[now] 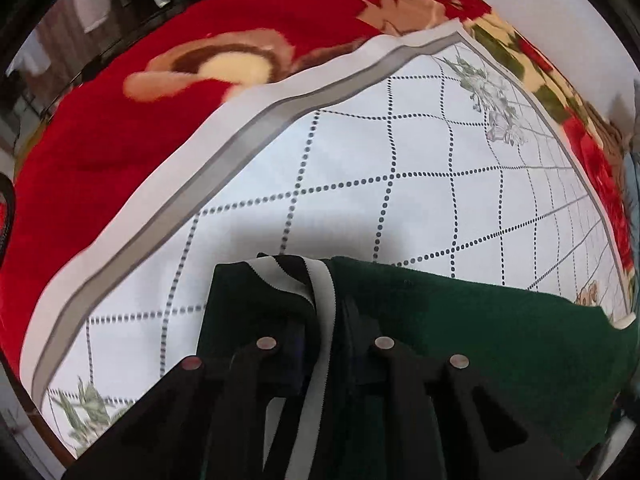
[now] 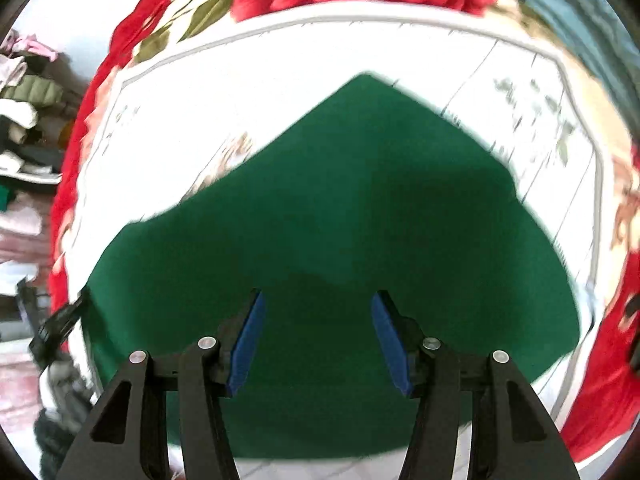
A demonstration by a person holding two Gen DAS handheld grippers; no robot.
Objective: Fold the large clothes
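A dark green garment (image 1: 480,320) with a black-and-white striped trim (image 1: 320,292) lies on a white sheet (image 1: 360,160) printed with dotted diamonds. My left gripper (image 1: 326,320) points steeply down, and its jaws are pinched on the striped edge and the green cloth bunched around it. In the right wrist view the same green garment (image 2: 360,184) spreads flat with one corner pointing away, on the white sheet (image 2: 200,92). My right gripper (image 2: 318,308) hangs above the garment. Its blue pads (image 2: 248,340) stand well apart with nothing between them.
A red plush blanket (image 1: 120,152) with floral and brown patterns lies under the sheet and shows around its grey border (image 1: 224,160). A pile of mixed clothes (image 2: 28,120) sits off the left side in the right wrist view. A teal cloth (image 2: 580,12) lies at the far right.
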